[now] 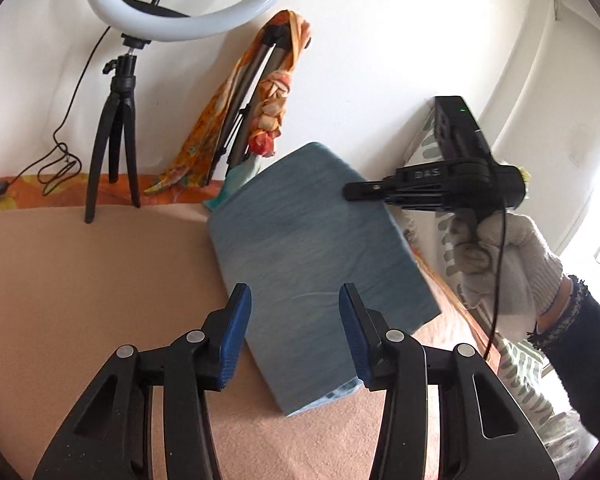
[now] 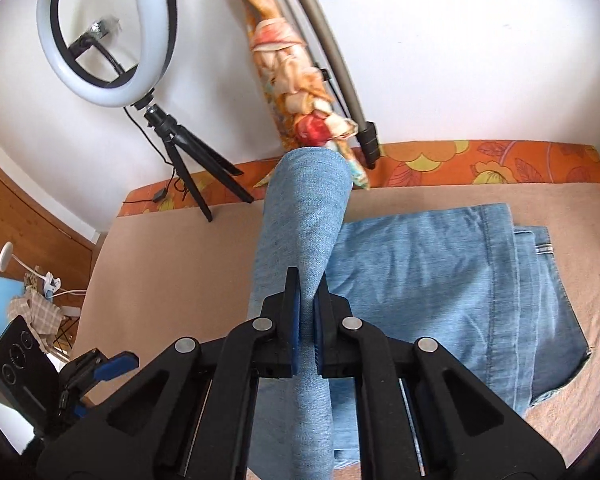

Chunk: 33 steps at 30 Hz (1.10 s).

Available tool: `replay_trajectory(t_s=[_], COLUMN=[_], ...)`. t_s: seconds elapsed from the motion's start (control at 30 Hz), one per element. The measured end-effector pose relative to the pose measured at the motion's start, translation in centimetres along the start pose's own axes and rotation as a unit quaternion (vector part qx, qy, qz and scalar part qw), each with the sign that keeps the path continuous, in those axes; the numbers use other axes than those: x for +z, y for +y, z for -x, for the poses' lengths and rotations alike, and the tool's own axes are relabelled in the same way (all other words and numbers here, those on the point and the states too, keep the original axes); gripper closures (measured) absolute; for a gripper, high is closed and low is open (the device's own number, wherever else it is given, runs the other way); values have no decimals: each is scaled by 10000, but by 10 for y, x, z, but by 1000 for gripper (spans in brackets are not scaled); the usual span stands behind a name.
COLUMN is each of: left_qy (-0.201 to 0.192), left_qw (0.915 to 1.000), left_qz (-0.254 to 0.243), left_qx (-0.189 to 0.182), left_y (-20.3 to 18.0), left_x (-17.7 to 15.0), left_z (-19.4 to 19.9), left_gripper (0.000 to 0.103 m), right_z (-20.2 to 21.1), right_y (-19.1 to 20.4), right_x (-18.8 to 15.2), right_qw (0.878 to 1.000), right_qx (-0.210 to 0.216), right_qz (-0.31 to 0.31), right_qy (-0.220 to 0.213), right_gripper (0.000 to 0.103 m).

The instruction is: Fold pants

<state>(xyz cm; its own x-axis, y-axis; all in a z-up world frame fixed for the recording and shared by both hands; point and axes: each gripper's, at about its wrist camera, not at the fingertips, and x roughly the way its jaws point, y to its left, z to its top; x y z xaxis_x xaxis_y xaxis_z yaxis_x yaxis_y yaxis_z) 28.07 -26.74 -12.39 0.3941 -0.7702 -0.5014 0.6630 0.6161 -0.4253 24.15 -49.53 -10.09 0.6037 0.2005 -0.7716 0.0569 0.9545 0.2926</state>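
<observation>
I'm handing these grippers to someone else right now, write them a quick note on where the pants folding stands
Left gripper: open, holding nothing, hovering over the near part of the jeans.
Right gripper: shut on a fold of the jeans, lifting that denim up off the layers below.
The jeans lie on the tan blanket, already folded into stacked layers, with a hem showing at the right side of the right wrist view.
Left to do, as I judge it: carry the lifted part over, lay it flat, release, and smooth the stack.
A ring light stands on its tripod at the far edge.
</observation>
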Motion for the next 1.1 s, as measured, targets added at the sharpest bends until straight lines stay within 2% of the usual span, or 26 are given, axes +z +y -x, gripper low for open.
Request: replay_trajectory(t_s=[0.27,0.5,0.7,0.87,1.1], left_qy=[561,797,1034,1205,1221], left_qw=[9976,9944,9908,9881,9868], left_qz=[-415,-680,-857,-956,-1056], left_qx=[-2,-126,-137,-35,144], left_y=[-23,-54,-74,-84,-94], left_x=[-17,-29,-41,-49,-53], left_z=[-52,-78,-93,-105,-109], left_gripper=[59,59,59,59,59], right_z=[28,27,2,-9,-22], right_y=[-63,-114,-129,-140,-152], right_x=[3,11,12,10,3], right_qw=[9984,9943,9910,9898,9875], right_qx=[-472,-950,-1277,-1364,-1504], right_qz=[-312,-492,-337,-305,-321], right_qy=[-51,16,214,270,348], right_gripper=[97,97,97,97,98])
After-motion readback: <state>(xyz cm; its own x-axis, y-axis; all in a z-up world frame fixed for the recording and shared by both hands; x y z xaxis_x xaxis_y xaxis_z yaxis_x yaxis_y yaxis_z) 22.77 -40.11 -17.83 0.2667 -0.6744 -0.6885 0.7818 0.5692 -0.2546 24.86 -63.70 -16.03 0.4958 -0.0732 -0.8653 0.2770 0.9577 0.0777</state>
